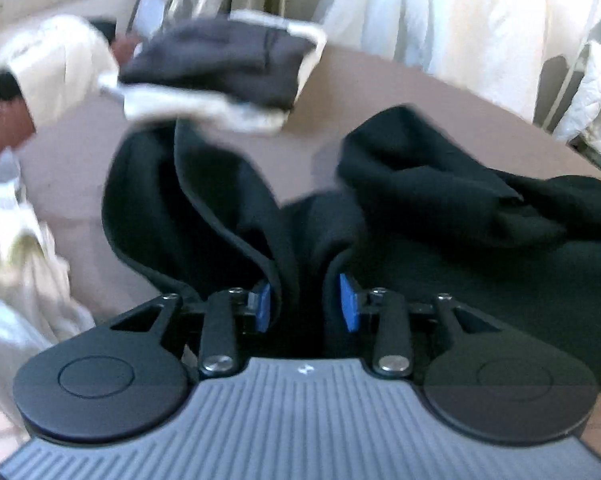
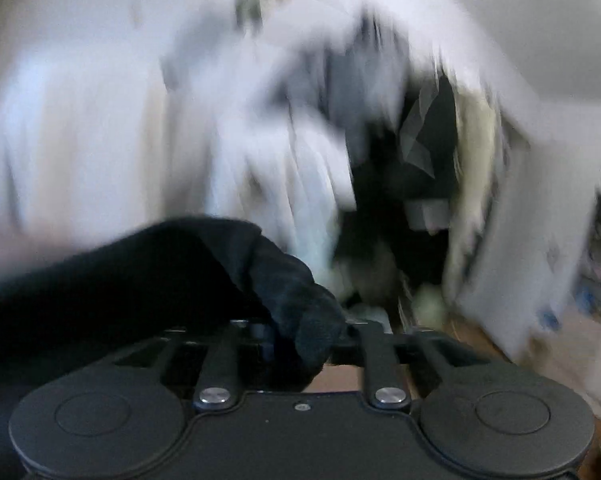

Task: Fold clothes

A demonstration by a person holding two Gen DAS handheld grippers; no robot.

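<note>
- Nearest the lens in the left wrist view, the left tongs [image 1: 305, 300] stand partly spread, their blue pads [image 1: 349, 303] apart with a fold of the black soft-knit garment [image 1: 440, 264] lying in the gap; the pads do not visibly press on it.
- That garment sprawls crumpled over the brown round worktop [image 1: 332, 80], one lobe in the centre left of the frame, another bunched at centre right.
- At upper centre sits a folded dark grey cloth on a cream cloth [image 1: 220, 68], which looks like a finished stack.
- Pale clothes heap along the left edge and hang behind the worktop.
- In the right wrist view, heavily blurred, the right tongs [image 2: 300, 336] have a wad of the same black fabric [image 2: 148, 280] draped between the fingers; the fingers look spread, but I cannot tell whether they pinch it.
- Judged step: early in folding this garment, while it is being laid out or let go.
- Next move calls for fresh holds on two edges or corners to pull it flat before any fold.
</note>
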